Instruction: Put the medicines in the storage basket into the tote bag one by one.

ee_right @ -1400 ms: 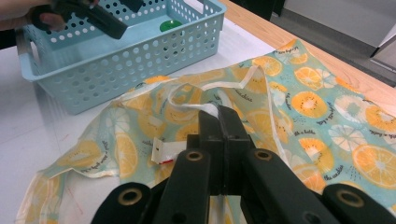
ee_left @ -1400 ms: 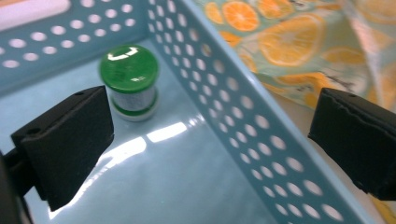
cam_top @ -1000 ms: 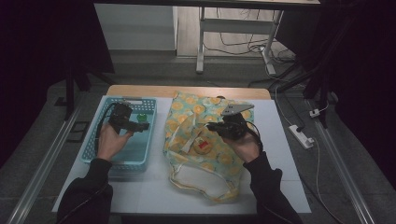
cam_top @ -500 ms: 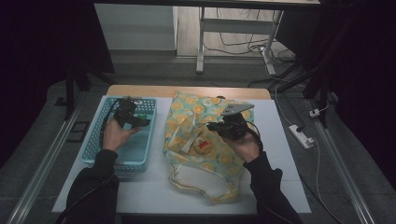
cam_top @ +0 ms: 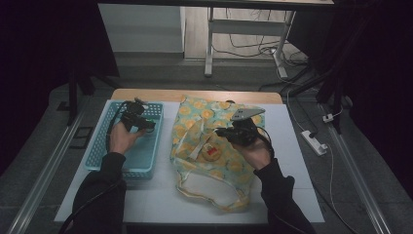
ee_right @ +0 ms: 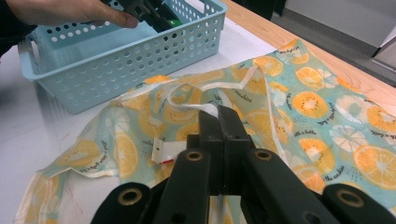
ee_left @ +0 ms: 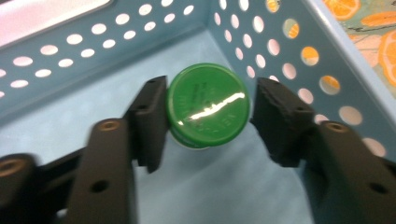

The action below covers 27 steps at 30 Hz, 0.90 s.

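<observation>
Inside the blue basket (ee_left: 70, 51), the left tool (ee_left: 208, 109) has just been closing around a green-capped bottle (ee_left: 208, 105), one pad touching. The right tool (ee_right: 219, 123) is clamped on the citrus-print bag (ee_right: 299, 107) beside the basket.

I am seeing a green-capped bottle (ee_left: 208, 106) standing upright in the far right corner of the light blue perforated basket (cam_top: 148, 156), its round glossy cap facing up and catching a streak of light; its body is hidden beneath the cap. I am also looking at a fruit-print fabric bag (cam_top: 195, 131), teal with orange slices, lying flat and rumpled at the middle of the table just right of the basket, its pale strap (ee_right: 196, 88) looping on top.
</observation>
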Each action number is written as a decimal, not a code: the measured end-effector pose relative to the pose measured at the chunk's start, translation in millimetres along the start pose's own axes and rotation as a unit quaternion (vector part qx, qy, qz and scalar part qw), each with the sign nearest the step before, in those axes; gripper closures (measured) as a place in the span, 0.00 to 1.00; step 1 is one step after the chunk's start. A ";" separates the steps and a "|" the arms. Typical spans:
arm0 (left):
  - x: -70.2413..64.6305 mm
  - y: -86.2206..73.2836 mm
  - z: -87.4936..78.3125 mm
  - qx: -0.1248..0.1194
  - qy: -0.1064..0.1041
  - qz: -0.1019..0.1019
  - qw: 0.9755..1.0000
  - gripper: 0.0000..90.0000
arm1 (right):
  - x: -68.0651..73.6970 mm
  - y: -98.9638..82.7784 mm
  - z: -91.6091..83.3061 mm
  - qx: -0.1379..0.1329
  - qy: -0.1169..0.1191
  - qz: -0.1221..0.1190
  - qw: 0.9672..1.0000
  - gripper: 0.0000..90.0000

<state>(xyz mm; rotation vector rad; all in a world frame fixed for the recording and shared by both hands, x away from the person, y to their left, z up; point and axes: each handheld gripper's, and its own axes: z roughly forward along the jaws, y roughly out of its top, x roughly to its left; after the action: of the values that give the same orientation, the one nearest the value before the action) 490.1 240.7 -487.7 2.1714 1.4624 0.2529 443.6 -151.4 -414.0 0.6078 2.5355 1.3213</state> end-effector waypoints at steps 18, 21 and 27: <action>-7.1 0.2 -25.6 -0.006 -0.002 -0.013 1.000 0.58 | 0.0 -0.2 0.2 -0.002 0.000 0.001 1.000 1.00; -9.2 -1.6 -32.1 -0.012 -0.005 -0.010 1.000 0.58 | 0.0 -0.4 0.8 -0.001 0.000 0.001 1.000 1.00; -12.7 -4.9 -44.3 -0.021 -0.008 -0.011 1.000 0.58 | -0.1 -0.6 1.1 -0.001 0.000 0.001 1.000 1.00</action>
<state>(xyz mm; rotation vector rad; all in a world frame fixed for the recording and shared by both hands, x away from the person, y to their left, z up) 462.4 244.0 -450.8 2.1192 1.4584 0.2552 443.9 -150.9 -415.1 0.6105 2.5338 1.3230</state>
